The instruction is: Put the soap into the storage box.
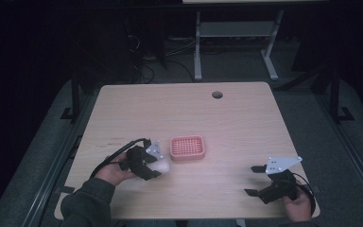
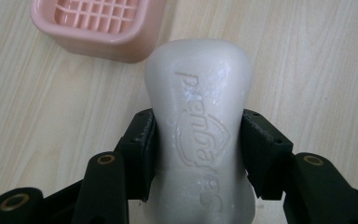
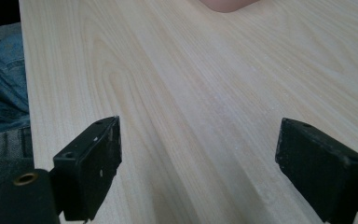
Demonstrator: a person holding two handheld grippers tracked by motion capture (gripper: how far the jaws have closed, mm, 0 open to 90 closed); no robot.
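A white bar of soap [image 2: 200,121] with embossed lettering is clamped between the two black jaws of my left gripper [image 2: 198,144], just above the wooden table. From above, the left gripper [image 1: 150,163] sits at the front left, with the soap [image 1: 163,166] poking out toward the pink slotted soap dish [image 1: 187,147], which lies a short way beyond it. The pink dish [image 2: 98,25] shows at the upper left of the left gripper view. My right gripper [image 1: 254,180] rests at the front right, jaws spread wide over bare wood [image 3: 200,140], holding nothing.
The wooden table [image 1: 227,118] has a round cable hole [image 1: 217,94] near its far edge. A corner of the pink dish [image 3: 223,4] peeks in at the top of the right gripper view. Another desk's metal legs [image 1: 197,47] stand beyond on the dark floor.
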